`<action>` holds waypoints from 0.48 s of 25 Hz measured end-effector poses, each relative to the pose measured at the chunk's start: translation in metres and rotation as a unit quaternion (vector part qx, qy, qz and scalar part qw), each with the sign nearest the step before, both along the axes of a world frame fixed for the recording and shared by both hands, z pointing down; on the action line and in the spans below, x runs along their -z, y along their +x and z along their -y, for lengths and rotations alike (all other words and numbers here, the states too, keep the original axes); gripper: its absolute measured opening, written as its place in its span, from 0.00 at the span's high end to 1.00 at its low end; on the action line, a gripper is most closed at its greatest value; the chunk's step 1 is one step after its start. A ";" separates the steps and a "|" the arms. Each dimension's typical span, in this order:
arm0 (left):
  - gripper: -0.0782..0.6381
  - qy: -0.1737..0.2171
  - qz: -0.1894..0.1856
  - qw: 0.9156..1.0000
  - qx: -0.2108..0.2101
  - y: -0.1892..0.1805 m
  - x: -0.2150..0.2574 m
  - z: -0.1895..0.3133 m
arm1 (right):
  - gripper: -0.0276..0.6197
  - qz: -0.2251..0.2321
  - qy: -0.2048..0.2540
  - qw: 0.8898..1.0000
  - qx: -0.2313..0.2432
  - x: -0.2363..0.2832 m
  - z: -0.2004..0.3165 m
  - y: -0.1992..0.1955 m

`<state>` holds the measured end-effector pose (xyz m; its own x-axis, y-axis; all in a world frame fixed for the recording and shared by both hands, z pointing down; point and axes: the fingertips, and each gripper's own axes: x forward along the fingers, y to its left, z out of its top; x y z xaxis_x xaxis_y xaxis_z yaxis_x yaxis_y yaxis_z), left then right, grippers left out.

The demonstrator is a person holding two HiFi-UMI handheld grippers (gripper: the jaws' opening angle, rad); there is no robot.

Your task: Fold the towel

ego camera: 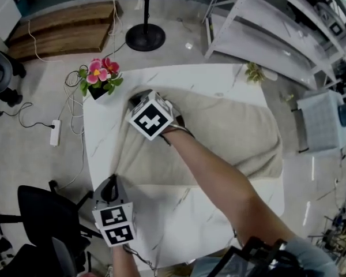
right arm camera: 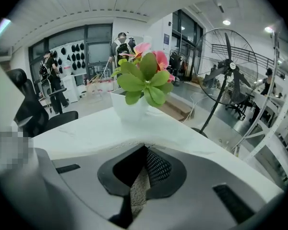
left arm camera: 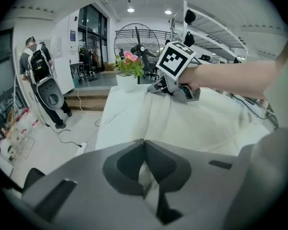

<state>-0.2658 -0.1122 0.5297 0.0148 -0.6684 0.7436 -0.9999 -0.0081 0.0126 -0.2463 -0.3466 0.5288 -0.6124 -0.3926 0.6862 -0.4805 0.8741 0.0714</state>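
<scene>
A beige towel (ego camera: 230, 137) lies spread on the white marble table (ego camera: 179, 224). My right gripper (ego camera: 138, 98) reaches across to the towel's far left corner and is shut on it; a strip of towel cloth (right arm camera: 138, 195) shows pinched between its jaws (right arm camera: 145, 150). My left gripper (ego camera: 111, 184) is at the near left corner, shut with pale cloth (left arm camera: 145, 176) caught between its jaws (left arm camera: 144, 145). In the left gripper view the towel (left arm camera: 206, 123) stretches away toward the right gripper (left arm camera: 156, 87) and its marker cube.
A white pot of pink flowers (ego camera: 100, 77) stands at the table's far left corner, close to the right gripper (right arm camera: 137, 97). A fan's base (ego camera: 145, 37) and metal shelving (ego camera: 277, 27) stand beyond the table. A black chair (ego camera: 46, 212) is at the near left.
</scene>
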 end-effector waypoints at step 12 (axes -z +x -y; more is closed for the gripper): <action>0.88 -0.005 0.042 0.999 -0.001 -0.025 -0.006 0.002 | 0.81 0.129 0.033 0.990 -0.044 0.105 -0.052 0.083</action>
